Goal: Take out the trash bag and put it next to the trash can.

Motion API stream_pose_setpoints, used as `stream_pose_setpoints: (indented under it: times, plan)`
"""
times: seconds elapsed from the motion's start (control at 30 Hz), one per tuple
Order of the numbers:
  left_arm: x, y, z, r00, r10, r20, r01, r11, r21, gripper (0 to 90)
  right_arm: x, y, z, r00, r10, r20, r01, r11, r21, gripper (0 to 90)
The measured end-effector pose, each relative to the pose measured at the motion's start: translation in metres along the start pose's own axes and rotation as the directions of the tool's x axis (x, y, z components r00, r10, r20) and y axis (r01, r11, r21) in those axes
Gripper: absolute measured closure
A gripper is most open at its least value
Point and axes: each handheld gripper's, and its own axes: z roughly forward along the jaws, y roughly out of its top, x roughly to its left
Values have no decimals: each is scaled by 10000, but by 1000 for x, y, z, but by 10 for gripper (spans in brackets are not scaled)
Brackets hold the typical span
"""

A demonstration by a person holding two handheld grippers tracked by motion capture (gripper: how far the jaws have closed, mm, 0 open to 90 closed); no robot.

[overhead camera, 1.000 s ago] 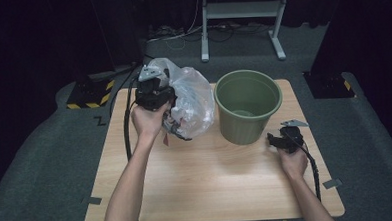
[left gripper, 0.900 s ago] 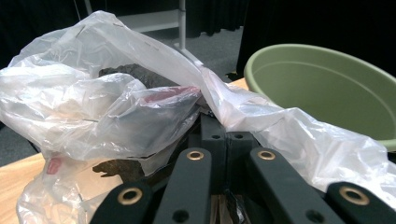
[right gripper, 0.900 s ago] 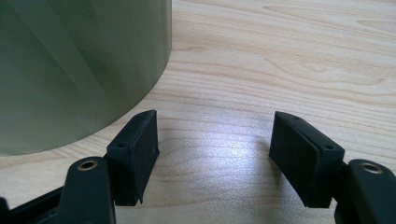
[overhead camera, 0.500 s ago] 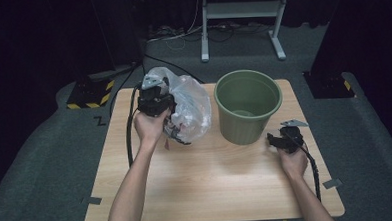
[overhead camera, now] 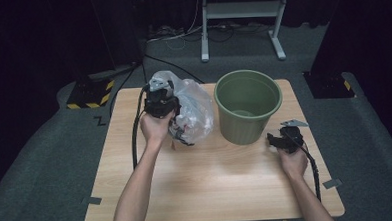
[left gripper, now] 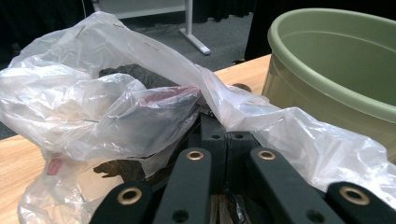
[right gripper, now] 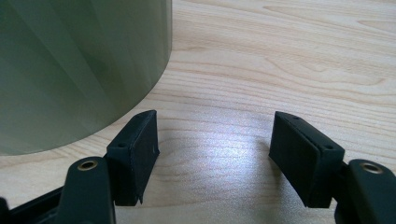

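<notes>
The clear plastic bag (overhead camera: 191,113) holds dark and red items, but the crinkled film blurs them too much to name; in the left gripper view the bag (left gripper: 93,107) drapes over the jaw tips, so the pinch point itself is hidden. The left gripper (overhead camera: 159,103) has its jaws pressed together on a fold of the bag, which sits on the wooden table (overhead camera: 212,185) at about 10 o'clock from centre. Just beside it, at 1 o'clock, stands the green bucket (overhead camera: 248,104) — its wall touches nothing. The right gripper (overhead camera: 280,139) lies at 3 o'clock, jaws spread wide over bare wood, empty. Since a second ago the left hand and bag have sunk slightly — the right hand has kept still.
</notes>
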Motion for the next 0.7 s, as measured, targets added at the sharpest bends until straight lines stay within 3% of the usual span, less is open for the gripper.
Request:
stream_pose_setpoints:
  times: [0.7]
  plan:
    - [-4, -16, 31, 9998, 12, -206, -2, 9989, 463, 886, 0, 0, 0, 10000, -7, -8, 7, 10000, 2, 323]
